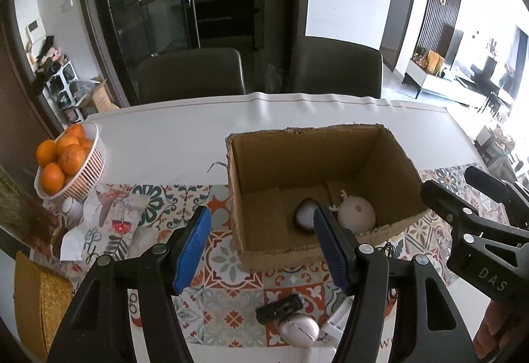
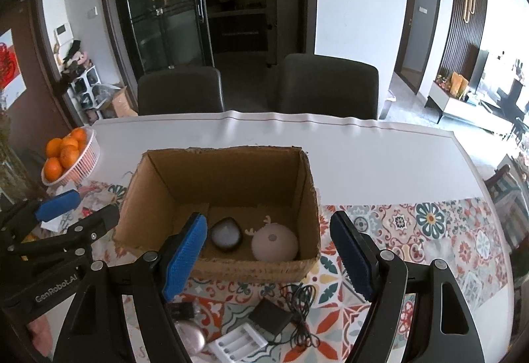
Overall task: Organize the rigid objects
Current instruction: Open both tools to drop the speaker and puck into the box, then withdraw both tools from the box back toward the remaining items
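Left gripper (image 1: 263,250) and right gripper (image 2: 269,257): fingers spread, gripping nothing. Cardboard box (image 2: 165,194) on worktop (image 2: 363,158), containing grey pebble-shaped item (image 2: 225,234) beside cream antlered ball (image 2: 274,244)

Daylight from right, strong; far-right room blown out in both views. Left side dimmer, dark doorway at centre nearly black. Desk (image 1: 185,135) top evenly lit, mild sheen. Box (image 2: 231,171) interior shaded, soft shadow over floor and near wall; round items inside readable but slightly soft. Heavy fisheye bend: desk edge curved, walls bowed, black vignette in corners. Near things at bottom edge blurred, notably white case (image 1: 299,331). Oranges (image 1: 61,158) saturated, sharp enough. No motion blur evident.
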The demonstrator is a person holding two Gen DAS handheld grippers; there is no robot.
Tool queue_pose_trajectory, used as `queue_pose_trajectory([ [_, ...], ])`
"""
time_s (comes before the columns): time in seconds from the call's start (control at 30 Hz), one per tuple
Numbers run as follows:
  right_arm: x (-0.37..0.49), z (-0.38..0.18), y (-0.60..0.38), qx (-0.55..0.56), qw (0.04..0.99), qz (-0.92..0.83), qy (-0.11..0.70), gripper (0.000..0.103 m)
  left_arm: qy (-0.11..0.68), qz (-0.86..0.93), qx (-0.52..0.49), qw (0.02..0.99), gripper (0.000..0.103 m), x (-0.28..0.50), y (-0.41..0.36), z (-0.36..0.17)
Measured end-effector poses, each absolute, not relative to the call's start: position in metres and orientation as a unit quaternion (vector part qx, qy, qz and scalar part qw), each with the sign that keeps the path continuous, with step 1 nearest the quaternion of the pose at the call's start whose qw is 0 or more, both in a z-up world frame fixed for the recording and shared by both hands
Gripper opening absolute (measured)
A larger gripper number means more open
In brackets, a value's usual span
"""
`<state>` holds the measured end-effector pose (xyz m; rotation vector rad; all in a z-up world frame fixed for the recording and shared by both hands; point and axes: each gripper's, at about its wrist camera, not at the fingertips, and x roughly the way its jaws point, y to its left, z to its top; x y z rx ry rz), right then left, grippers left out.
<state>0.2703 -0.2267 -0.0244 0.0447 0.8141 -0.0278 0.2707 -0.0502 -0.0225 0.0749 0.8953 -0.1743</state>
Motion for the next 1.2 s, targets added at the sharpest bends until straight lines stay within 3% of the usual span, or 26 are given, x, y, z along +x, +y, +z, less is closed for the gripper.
queue_pose_trajectory([
  [1.2,0.144,-0.059,-0.216,0.034,0.931,-0.032,0.362,0.078,0.412,-0.11,0.036,0.904,0.065,0.151,-0.043,-0.063],
])
